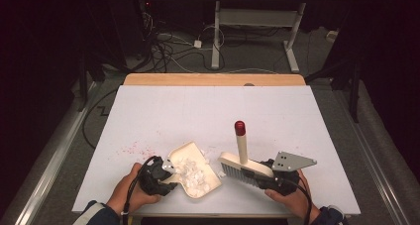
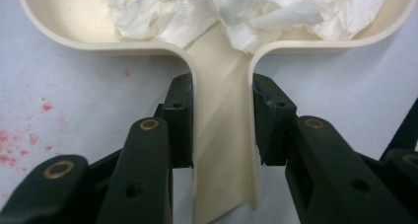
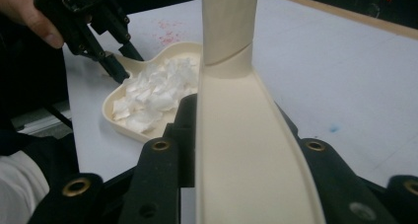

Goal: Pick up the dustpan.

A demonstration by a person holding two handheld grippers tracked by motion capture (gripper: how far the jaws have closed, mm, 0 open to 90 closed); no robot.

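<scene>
Now, left tool (image 2: pixel 222 120) clamped on dustpan (image 2: pixel 223 150) handle, right tool (image 3: pixel 241 155) gripping brush (image 3: pixel 246 150)

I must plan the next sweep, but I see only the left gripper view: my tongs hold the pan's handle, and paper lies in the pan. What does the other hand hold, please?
Observer: The right tongs are shut on the head of a cream brush.
Operator: Where is it relative to my pan?
Observer: Close beside the dustpan, on its right in the high view. I cannot tell whether they touch.
Operator: And the handle of the brush?
Observer: It rises from the head and ends in a red tip.
</scene>
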